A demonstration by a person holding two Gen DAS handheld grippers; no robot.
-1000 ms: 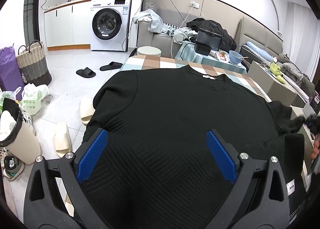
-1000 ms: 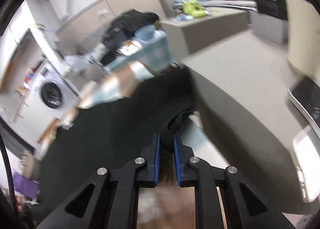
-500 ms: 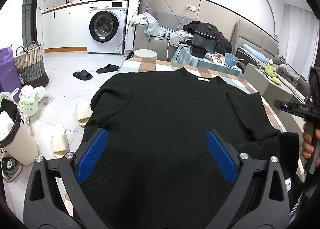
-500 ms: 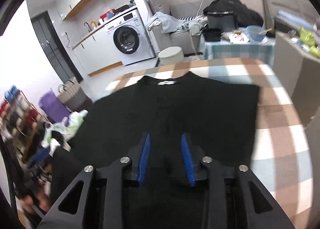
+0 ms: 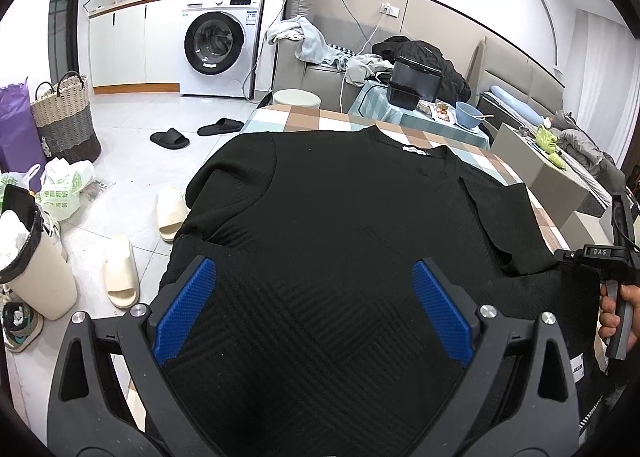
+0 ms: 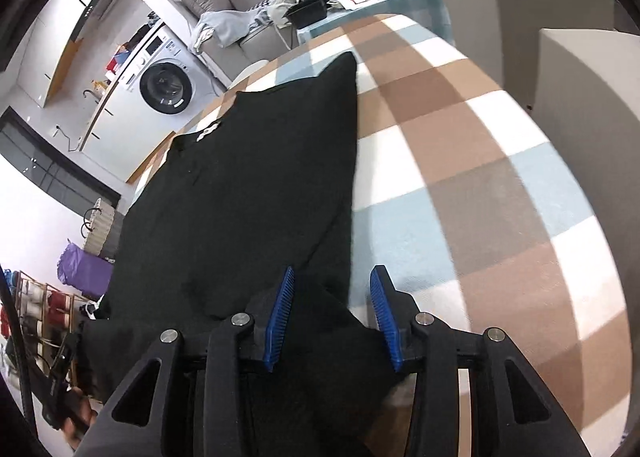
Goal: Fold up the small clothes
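Near hem of black sweater point(image 5: 320, 241) cut off by bottom frame edge, behind left tool point(image 5: 312, 313). Checked tabletop point(image 6: 460, 161) beneath sweater hidden. Neck label point(image 6: 208, 132) text too small to read.

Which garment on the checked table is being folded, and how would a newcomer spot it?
Find the table under the brown, white and pale-blue checked cloth. Spread flat across it lies a black, rib-textured knit top. Its white neck label and one sleeve folded inward set it apart from the crumpled clothes heaped on the grey sofa behind.
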